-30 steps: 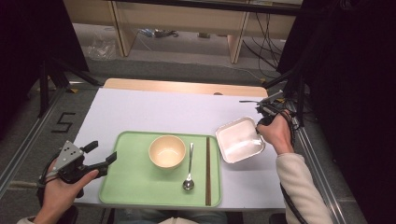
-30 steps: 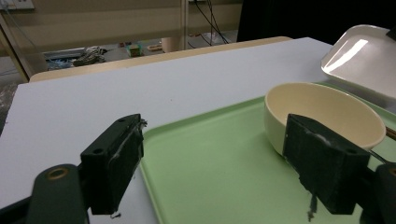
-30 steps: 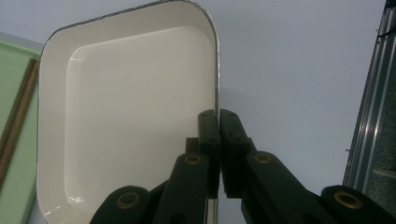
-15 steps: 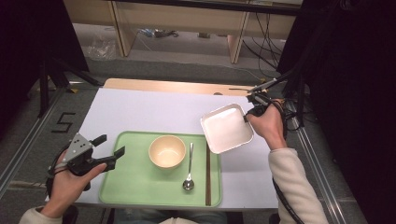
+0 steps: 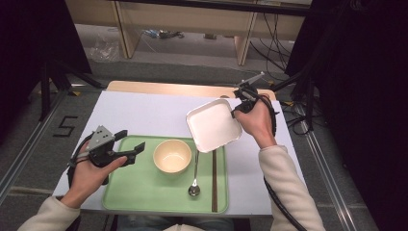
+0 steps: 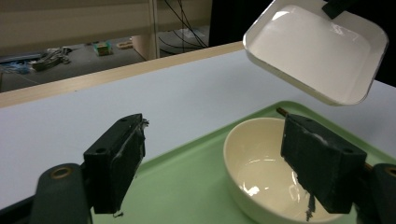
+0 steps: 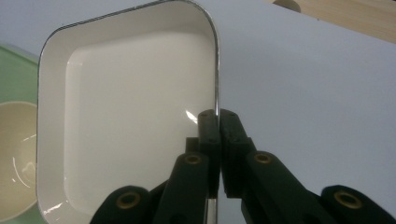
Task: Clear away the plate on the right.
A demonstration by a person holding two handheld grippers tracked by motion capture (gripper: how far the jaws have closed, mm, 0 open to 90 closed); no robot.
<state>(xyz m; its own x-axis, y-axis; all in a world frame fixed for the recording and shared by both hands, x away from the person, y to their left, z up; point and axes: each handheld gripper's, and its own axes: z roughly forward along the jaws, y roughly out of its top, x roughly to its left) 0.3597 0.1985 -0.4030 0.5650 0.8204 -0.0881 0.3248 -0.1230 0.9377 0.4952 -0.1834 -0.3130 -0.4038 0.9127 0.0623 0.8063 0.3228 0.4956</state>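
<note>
A glossy white square dish with rounded corners and a thin dark rim [image 5: 213,126] is held tilted in the air above the matt pale grey worktop [image 5: 144,115], its lower corner over the 1 o'clock corner of the flat pale green plastic tray [image 5: 139,187]. The right claw [image 5: 235,111] pinches the dish rim at its 2 o'clock edge; in the right gripper view the two black jaws are closed tight on that rim, one inside the wall and one outside. On the tray sit a smooth cream round bowl [image 5: 172,155] at 12 o'clock, a polished metal spoon [image 5: 194,179] lying lengthwise just beside it at 3 o'clock, and a pair of dark brown wooden chopsticks [image 5: 214,180] along the tray's 3 o'clock edge. The left claw [image 5: 134,142] hovers at the tray's 9 o'clock rim, jaws spread wide and gripping nothing; in the left gripper view its pads, worn and scuffed, frame the bowl without touching it. A light wooden board edge [image 5: 163,88] runs along the worktop at 12 o'clock.
</note>
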